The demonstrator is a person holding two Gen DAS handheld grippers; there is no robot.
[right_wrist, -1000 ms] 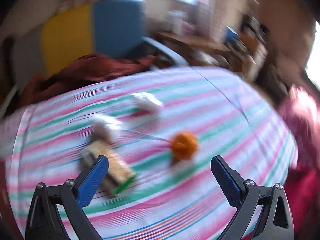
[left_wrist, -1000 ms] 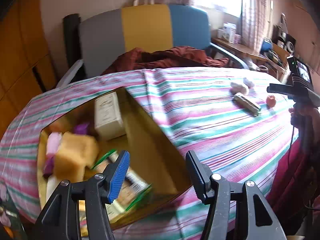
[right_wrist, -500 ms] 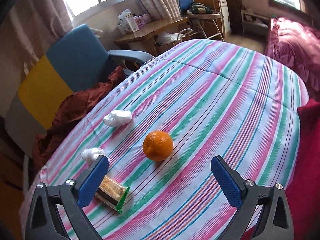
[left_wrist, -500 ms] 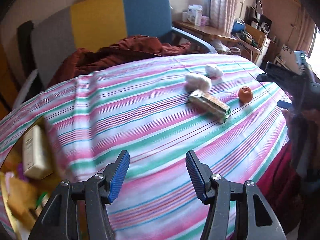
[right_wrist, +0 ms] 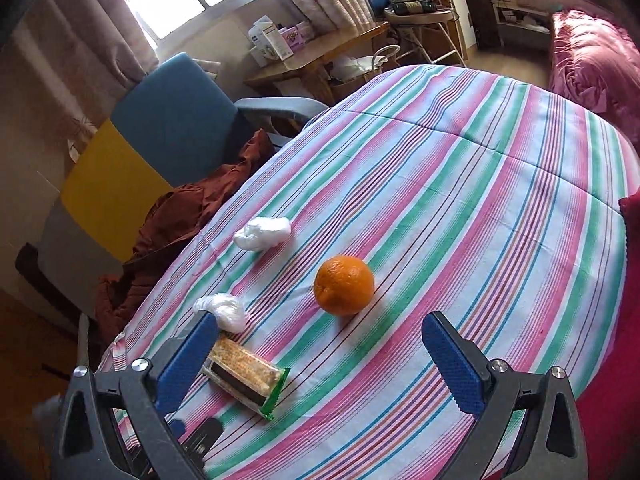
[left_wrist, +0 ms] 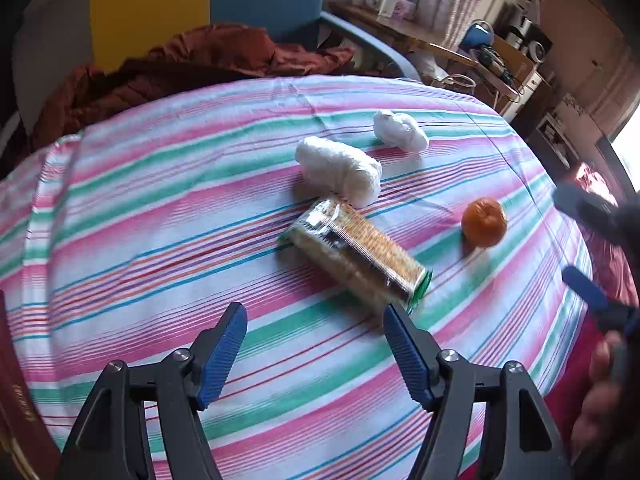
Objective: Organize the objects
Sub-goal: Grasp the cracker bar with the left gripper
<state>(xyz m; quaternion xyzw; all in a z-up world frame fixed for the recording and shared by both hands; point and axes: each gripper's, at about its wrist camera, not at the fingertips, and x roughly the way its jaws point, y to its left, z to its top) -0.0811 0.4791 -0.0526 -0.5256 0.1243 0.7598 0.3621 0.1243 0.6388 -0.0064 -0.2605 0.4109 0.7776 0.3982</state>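
Note:
A wrapped packet of crackers (left_wrist: 356,254) lies on the striped cloth (left_wrist: 160,208), just beyond my open left gripper (left_wrist: 316,320). An orange (left_wrist: 484,222) sits to its right, and two white crumpled plastic wads (left_wrist: 338,170) (left_wrist: 400,130) lie farther back. In the right wrist view the orange (right_wrist: 344,285) rests just ahead of my open right gripper (right_wrist: 324,332); the cracker packet (right_wrist: 244,374) lies by its left finger and the two white wads (right_wrist: 222,310) (right_wrist: 262,233) sit behind. Both grippers hold nothing. The right gripper (left_wrist: 588,248) shows at the right edge of the left wrist view.
A blue, yellow and grey chair (left_wrist: 208,4) with a rust-red garment (left_wrist: 192,64) stands behind the table. A cluttered wooden desk (right_wrist: 320,52) is by the window. Pink bedding (right_wrist: 592,52) lies at the far right. A dark red edge (left_wrist: 16,392) shows at the left.
My left gripper has swung right, away from the open box, and closed in on the cracker packet. My right gripper has moved nearer the orange. Both stayed open.

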